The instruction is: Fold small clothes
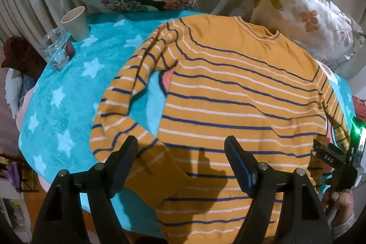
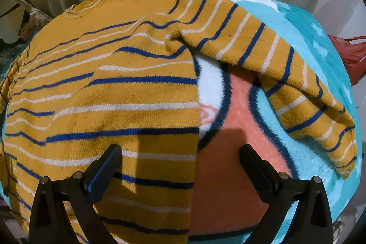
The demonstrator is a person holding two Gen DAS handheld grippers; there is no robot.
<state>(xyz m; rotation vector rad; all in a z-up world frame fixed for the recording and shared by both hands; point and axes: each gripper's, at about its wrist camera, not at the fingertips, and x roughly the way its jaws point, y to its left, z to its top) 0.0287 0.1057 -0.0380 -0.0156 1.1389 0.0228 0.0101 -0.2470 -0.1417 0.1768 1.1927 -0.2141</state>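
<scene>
I have the striped sweater (image 1: 228, 88) spread flat on the turquoise star blanket (image 1: 57, 93), neckline toward the pillows, hem toward me. I place everything against that sweater. Its left sleeve (image 1: 128, 93) bends down beside the body, with a strip of blanket showing between; the cuff end lies back against the hem corner. The right sleeve (image 2: 286, 74) angles away from the body on the other side, well apart at the cuff.

My left gripper (image 1: 180, 152) hangs over the lower left part of the sweater, tongs spread wide, nothing between them — one finger over the cuff of the left sleeve, the other over the body. My right gripper (image 2: 180, 159) straddles the sweater's right side edge, also spread and empty, one finger above the stripes and the other above the coral patch of blanket.

I judge the step in hand to be the first fold: bringing a sleeve across the body. To do it well I would pinch one layer only, near the cuff, and avoid scooping the plush blanket along with the knit. Then lift just enough to clear the body and lay the sleeve flat across the chest, stripes roughly lined up. The paper cup (image 1: 75, 22) and glass jar (image 1: 55, 52) stand beyond the left sleeve, near the blanket's edge — I want any swing on that side kept low and short.
</scene>
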